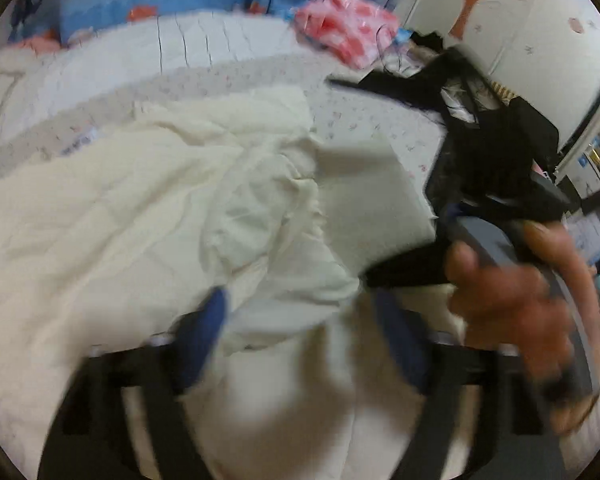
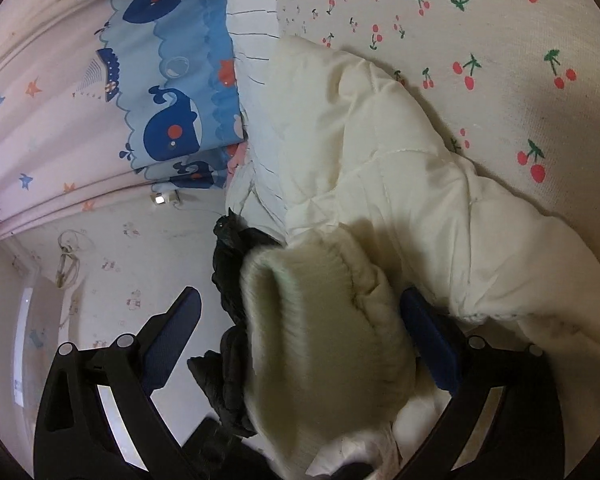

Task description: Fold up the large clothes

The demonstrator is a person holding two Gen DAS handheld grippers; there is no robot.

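A cream padded jacket [image 1: 148,208] lies spread and rumpled on the bed. My left gripper [image 1: 304,340] hangs over its near part, blue fingers [image 1: 208,332] wide apart and open, with loose cream cloth below the gap; the picture is blurred. In the right wrist view the jacket's sleeve [image 2: 400,168] ends in a ribbed cuff [image 2: 312,340]. That cuff sits between the fingers of my right gripper [image 2: 302,336], which is open. Its right finger [image 2: 428,344] is beside the cuff, and the left one stands clear. A hand [image 1: 512,300] holds a grey handle [image 1: 496,240] at the right.
The bed has a cherry-print sheet [image 2: 500,40] and a white quilted cover [image 1: 172,48] at the back. Black clothes [image 1: 484,152] are piled at the right, and a black garment [image 2: 228,280] lies beside the cuff. A pink packet [image 1: 352,32], a whale curtain [image 2: 160,80] and a white wardrobe [image 1: 520,20] stand behind.
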